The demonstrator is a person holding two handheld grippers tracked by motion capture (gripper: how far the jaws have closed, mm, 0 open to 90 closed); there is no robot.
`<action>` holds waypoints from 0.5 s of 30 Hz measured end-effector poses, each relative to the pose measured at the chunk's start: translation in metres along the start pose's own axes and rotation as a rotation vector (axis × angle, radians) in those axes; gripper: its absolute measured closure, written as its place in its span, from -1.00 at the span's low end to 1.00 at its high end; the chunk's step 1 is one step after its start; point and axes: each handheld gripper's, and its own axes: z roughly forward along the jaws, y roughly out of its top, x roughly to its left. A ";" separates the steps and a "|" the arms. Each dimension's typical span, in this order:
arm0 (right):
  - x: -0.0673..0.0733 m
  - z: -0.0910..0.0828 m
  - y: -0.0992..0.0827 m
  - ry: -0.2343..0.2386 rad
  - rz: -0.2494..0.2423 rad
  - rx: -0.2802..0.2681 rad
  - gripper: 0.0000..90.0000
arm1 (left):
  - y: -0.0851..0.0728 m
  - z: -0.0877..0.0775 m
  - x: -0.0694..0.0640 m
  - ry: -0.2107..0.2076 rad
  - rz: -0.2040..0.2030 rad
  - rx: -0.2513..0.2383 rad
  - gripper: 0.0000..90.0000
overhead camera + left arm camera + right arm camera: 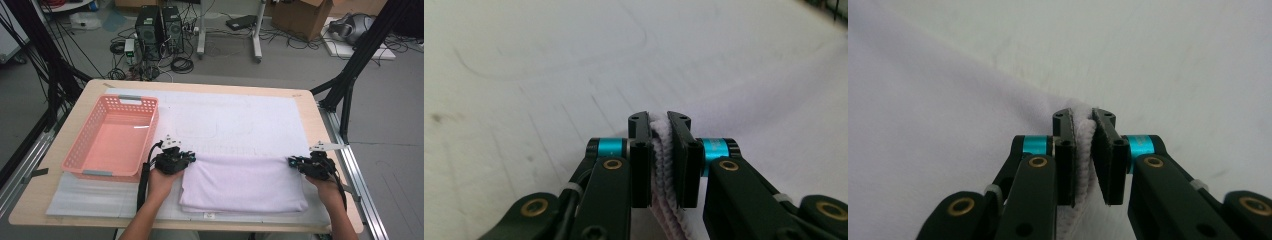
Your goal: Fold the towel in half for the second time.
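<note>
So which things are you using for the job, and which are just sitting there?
In use:
- the folded white towel
- left gripper, pinching its far left corner
- right gripper, pinching its far right corner

Just sitting there:
- pink basket, nothing in it
- white mat under the towel
- table

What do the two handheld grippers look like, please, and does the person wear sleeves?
Both the left gripper and the right gripper are black, each with two flat jaws, turquoise rings and brass-coloured pivot pins. A grey three-cornered plate sits on top of each, and a black cable trails from it. The forearms are bare; no sleeves are visible.
</note>
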 end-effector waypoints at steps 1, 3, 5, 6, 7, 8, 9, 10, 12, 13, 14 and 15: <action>-0.001 -0.003 0.002 -0.013 0.011 -0.043 0.79 | 0.002 -0.002 0.001 0.007 -0.002 -0.030 0.79; -0.002 -0.005 0.005 -0.048 0.001 -0.085 0.79 | 0.010 -0.001 0.002 0.013 -0.001 -0.047 0.79; 0.001 -0.002 0.010 -0.093 -0.029 -0.103 0.79 | 0.018 0.000 0.003 0.022 0.008 -0.072 0.79; 0.001 -0.001 0.012 -0.111 -0.037 -0.108 0.79 | 0.023 0.001 0.004 0.029 0.011 -0.077 0.79; 0.001 0.001 0.014 -0.117 -0.026 -0.119 0.79 | 0.027 0.003 0.006 0.031 0.016 -0.080 0.79; 0.000 0.003 0.016 -0.122 -0.015 -0.129 0.79 | 0.030 0.005 0.008 0.035 0.021 -0.076 0.79; -0.001 0.005 0.017 -0.131 -0.010 -0.134 0.79 | 0.033 0.008 0.009 0.042 0.027 -0.073 0.79; -0.002 0.007 0.019 -0.137 -0.006 -0.136 0.79 | 0.035 0.011 0.010 0.046 0.030 -0.080 0.79; -0.002 0.011 0.025 -0.163 -0.007 -0.130 0.79 | 0.039 0.016 0.013 0.061 0.034 -0.078 0.79; -0.002 0.013 0.027 -0.168 0.001 -0.135 0.79 | 0.041 0.017 0.015 0.067 0.028 -0.080 0.79; -0.002 0.015 0.030 -0.177 -0.002 -0.141 0.79 | 0.042 0.019 0.016 0.069 0.018 -0.088 0.79; -0.003 0.016 0.033 -0.186 0.001 -0.143 0.79 | 0.042 0.021 0.017 0.073 0.007 -0.094 0.79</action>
